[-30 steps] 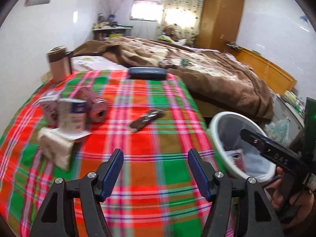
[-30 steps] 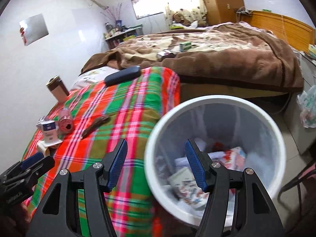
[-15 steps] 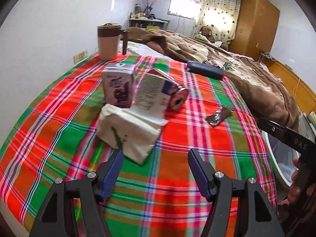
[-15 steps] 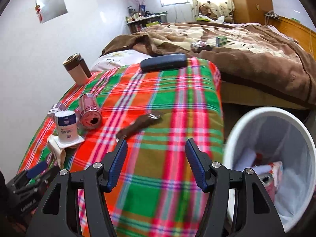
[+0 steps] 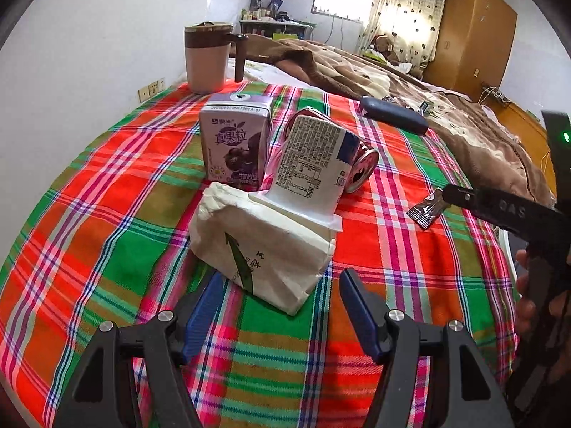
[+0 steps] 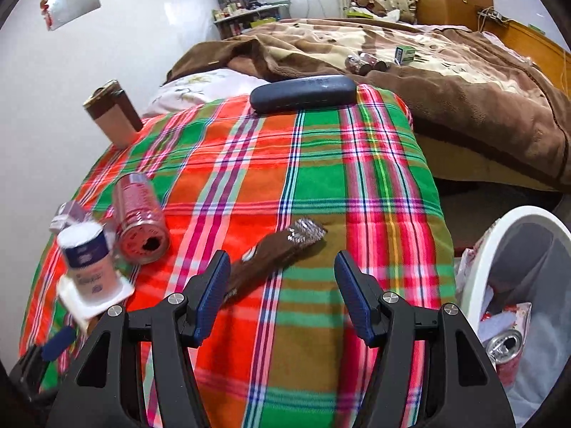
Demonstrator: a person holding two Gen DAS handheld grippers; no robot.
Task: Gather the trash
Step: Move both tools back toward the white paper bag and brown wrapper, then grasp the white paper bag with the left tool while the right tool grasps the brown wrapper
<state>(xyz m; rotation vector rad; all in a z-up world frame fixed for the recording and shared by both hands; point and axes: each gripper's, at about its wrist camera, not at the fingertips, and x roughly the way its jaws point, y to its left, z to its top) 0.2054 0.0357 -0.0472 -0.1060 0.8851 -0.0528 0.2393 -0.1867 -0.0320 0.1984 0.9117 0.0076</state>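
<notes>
On the plaid blanket [image 5: 107, 185], a white tissue pack [image 5: 264, 249] lies just ahead of my open left gripper [image 5: 280, 303], nothing between its fingers. An upturned white yogurt cup [image 5: 314, 164] rests on the pack, a purple milk carton [image 5: 235, 142] stands behind it, and a red can [image 5: 360, 164] lies on its side. In the right wrist view my right gripper [image 6: 280, 294] is open over the blanket, its left finger beside a brown wrapper [image 6: 274, 253]. The red can [image 6: 139, 217] and yogurt cup [image 6: 89, 264] sit to its left. The white trash bin [image 6: 514, 285] holds trash at right.
A lidded brown and cream mug [image 5: 210, 57] stands at the blanket's far left corner. A dark blue glasses case [image 6: 303, 92] lies at the far edge. A brown bed cover [image 6: 446, 82] lies beyond with small items on it. The white wall is at left.
Both grippers swung left, away from the bin and over the blanket. The tissue pack and cup now sit close before the left gripper; the wrapper lies at the right gripper's fingers. Both stayed open.
</notes>
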